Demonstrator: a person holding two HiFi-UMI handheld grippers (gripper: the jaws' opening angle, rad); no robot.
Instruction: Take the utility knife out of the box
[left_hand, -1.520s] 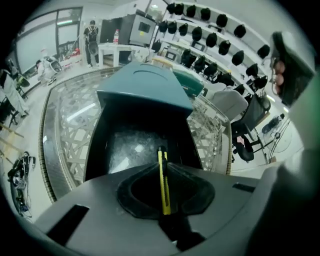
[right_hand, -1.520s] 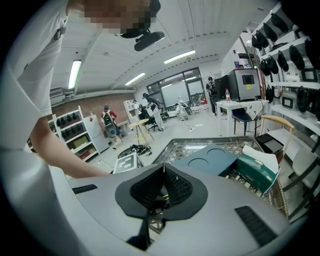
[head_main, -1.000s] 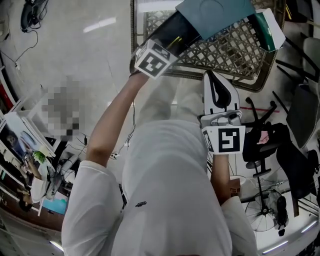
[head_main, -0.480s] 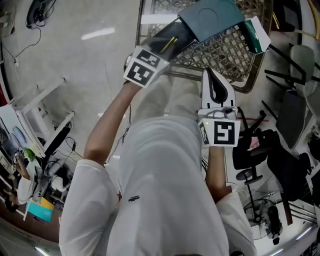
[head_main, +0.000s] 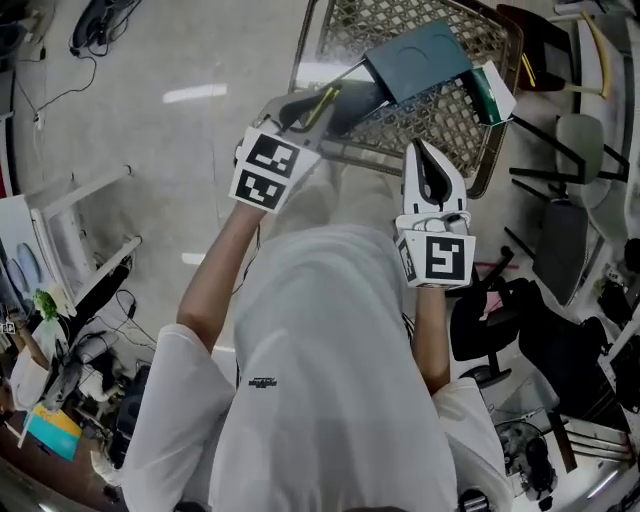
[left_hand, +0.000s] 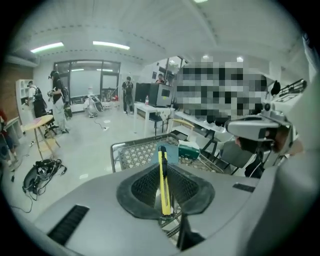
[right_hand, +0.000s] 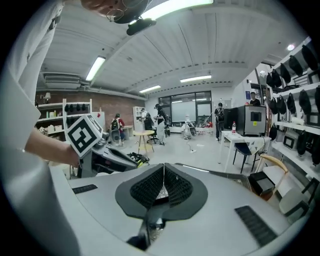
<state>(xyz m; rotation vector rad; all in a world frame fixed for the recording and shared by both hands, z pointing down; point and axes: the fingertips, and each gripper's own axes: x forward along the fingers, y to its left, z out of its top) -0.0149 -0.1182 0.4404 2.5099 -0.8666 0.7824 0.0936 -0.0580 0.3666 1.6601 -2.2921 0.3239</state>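
My left gripper (head_main: 305, 108) is shut on a yellow utility knife (head_main: 323, 100), held above the near left corner of the wire basket (head_main: 425, 167). In the left gripper view the knife (left_hand: 163, 182) stands lengthwise between the pads (left_hand: 145, 186), its black tip toward the basket (left_hand: 131, 154). The dark teal box (head_main: 417, 58) lies in the basket, to the right of the knife. My right gripper (head_main: 429, 152) hovers at the basket's near edge, shut with nothing in it. Its pads (right_hand: 176, 187) meet in the right gripper view, where the left gripper (right_hand: 114, 160) appears at the left.
A green and white carton (head_main: 491, 92) lies at the basket's right end. Black office chairs (head_main: 560, 250) stand to the right. Cables (head_main: 100, 25) and a white frame (head_main: 90, 215) lie on the floor at the left. People stand far off in the room (left_hand: 57, 97).
Both grippers have risen. The left one has drawn the yellow knife back out of the dark box, toward me and to the left, still gripped.
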